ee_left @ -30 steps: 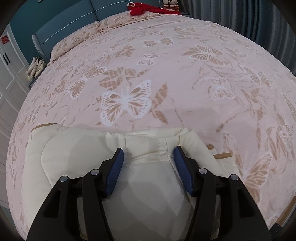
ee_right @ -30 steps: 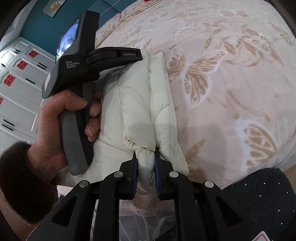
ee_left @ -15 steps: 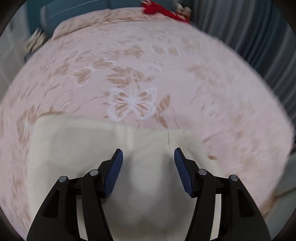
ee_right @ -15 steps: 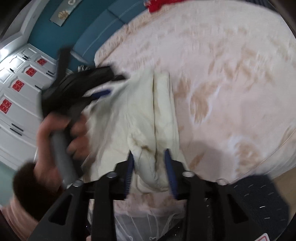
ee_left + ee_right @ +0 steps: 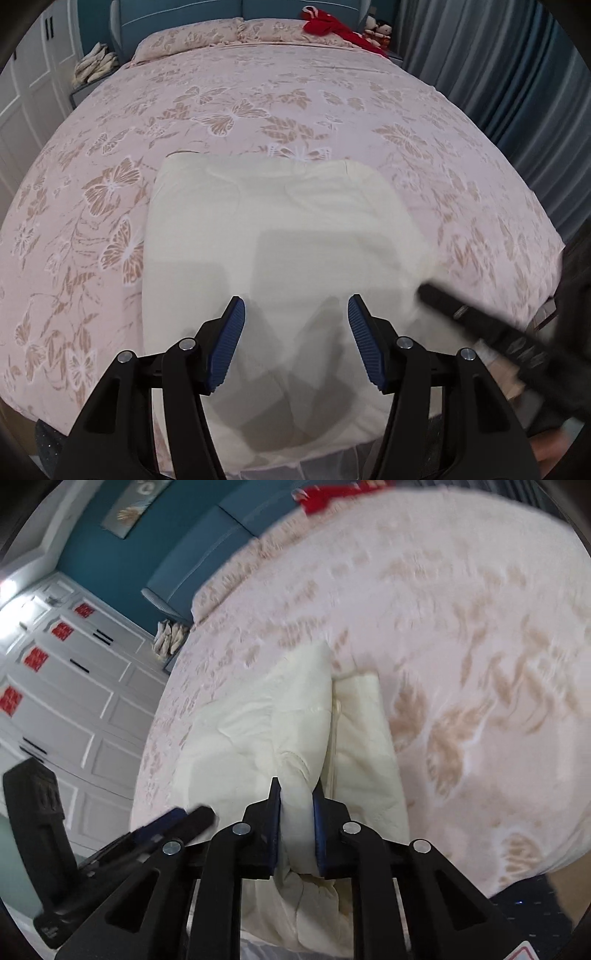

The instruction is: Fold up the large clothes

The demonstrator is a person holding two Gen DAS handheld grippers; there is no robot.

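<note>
**A:** Two grippers, one garment. Where does each stand?

**B:** The left gripper (image 5: 295, 345) hangs spread wide above the cream padded garment (image 5: 280, 236), its blue pads well apart with nothing between them. From its camera the garment lies straight ahead and below the fingers, a fairly neat rectangle on the butterfly bedspread (image 5: 258, 110).

**A:** And the other one?

**B:** The right gripper (image 5: 297, 829) has its pads pinched narrow on a thick roll of the garment (image 5: 258, 723) at its near end, the padding bulging out between and in front of the fingers. Just right of its tips runs a second folded strip, with a seam line between the two layers.

**A:** So how far along would you call it?

**B:** Well along, I'd judge. The garment is already gathered into a compact block with squared far corners, and nothing like a loose sleeve shows trailing out. The near end, closest to both tools, hangs toward the edge of the bed (image 5: 517, 849) and looks bunched rather than flat.

**A:** What's left, then?

**B:** Probably one more fold, or just tidying the pinched end and laying it down square. Whether another fold is planned I can't tell.

**A:** Anything else around?

**B:** Beyond the garment, far ahead of the left tool, a red cloth (image 5: 332, 27) lies by the pillows (image 5: 192, 40).
</note>
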